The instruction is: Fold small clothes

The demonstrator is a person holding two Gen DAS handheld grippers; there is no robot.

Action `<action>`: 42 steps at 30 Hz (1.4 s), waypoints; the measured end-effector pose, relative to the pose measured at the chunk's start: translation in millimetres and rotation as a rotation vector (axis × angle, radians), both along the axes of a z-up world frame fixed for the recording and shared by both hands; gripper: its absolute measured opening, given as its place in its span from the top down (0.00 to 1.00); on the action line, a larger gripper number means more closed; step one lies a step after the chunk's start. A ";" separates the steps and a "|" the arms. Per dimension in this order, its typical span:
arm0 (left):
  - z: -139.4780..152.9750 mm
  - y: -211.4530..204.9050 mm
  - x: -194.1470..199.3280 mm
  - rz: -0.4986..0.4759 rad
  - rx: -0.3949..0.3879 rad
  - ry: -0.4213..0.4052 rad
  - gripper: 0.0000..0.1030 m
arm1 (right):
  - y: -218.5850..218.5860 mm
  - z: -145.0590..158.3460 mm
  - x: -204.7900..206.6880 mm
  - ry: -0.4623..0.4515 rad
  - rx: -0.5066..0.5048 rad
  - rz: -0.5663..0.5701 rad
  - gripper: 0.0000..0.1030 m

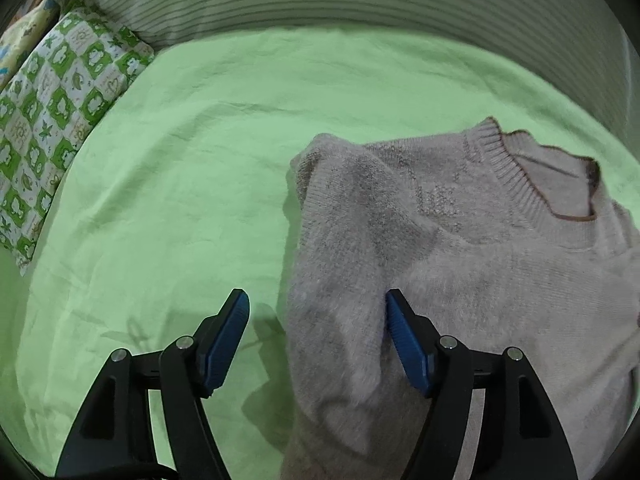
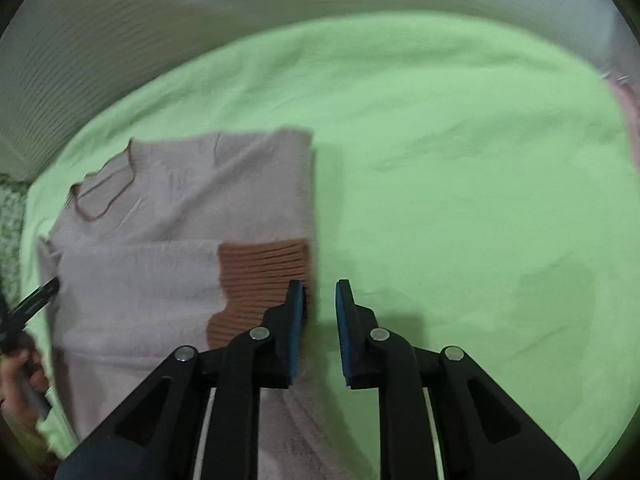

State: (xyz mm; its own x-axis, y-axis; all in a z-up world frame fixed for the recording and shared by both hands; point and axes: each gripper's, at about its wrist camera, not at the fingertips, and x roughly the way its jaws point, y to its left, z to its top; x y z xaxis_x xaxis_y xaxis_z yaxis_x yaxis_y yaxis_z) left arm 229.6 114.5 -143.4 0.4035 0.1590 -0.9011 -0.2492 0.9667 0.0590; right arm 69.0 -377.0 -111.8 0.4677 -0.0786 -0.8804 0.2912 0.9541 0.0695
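Observation:
A beige knitted sweater (image 1: pixel 460 260) lies on the green sheet (image 1: pixel 180 160) with its ribbed, brown-trimmed collar (image 1: pixel 520 184) toward the far side. My left gripper (image 1: pixel 316 300) stands open and wide over the sweater's folded left edge; its right finger rests against the knit, while its left finger is over bare sheet. In the right wrist view the sweater (image 2: pixel 180 200) has a sleeve folded across it, ending in a brown ribbed cuff (image 2: pixel 264 268). My right gripper (image 2: pixel 318 286) hovers at the sweater's right edge beside that cuff, its jaws a narrow gap apart with only sheet showing between them.
A green-and-white patterned pillow (image 1: pixel 60 120) lies at the far left. Striped bedding (image 1: pixel 320 0) runs along the back. Something pink (image 2: pixel 628 120) sits at the right edge. A hand (image 2: pixel 20 368) holding the left gripper shows at the lower left.

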 end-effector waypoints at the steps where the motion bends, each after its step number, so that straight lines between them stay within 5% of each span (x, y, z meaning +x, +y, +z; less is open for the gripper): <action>1: 4.8 1.5 -4.5 0.000 -0.010 -0.009 0.32 | 8.7 7.0 -5.1 -0.043 0.008 0.022 0.83; 4: 20.2 -0.1 -20.3 0.007 -0.018 -0.042 0.33 | 47.2 12.0 -10.8 -0.121 0.164 0.215 0.83; 6: 22.6 -4.4 -27.9 -0.004 -0.011 -0.037 0.33 | 63.6 -5.5 -4.0 -0.065 0.199 0.260 0.83; 9: 11.9 -3.7 -35.8 -0.008 0.035 0.006 0.32 | 49.2 -51.2 7.7 0.110 0.153 0.127 0.83; 12: 14.9 8.5 -55.5 0.017 -0.014 0.000 0.32 | 33.1 -46.7 -7.2 0.062 0.247 0.058 0.87; 15: 19.8 19.5 -77.7 0.033 -0.032 -0.013 0.33 | 39.7 -20.4 -30.4 -0.011 0.216 0.079 0.78; 17: 21.1 24.8 -90.2 0.045 -0.068 -0.003 0.33 | 44.0 -7.5 -50.9 -0.046 0.206 0.091 0.60; 21: 25.7 25.3 -137.3 0.053 -0.142 0.002 0.33 | 51.8 1.8 -87.3 -0.068 0.217 0.107 0.59; 30: 14.7 5.5 -218.3 -0.019 -0.159 0.067 0.33 | 59.5 -8.3 -152.0 -0.026 0.234 0.081 0.58; 42: -10.7 -14.9 -128.8 -0.025 0.089 0.051 0.33 | 65.9 -15.0 -203.1 -0.068 0.283 0.037 0.46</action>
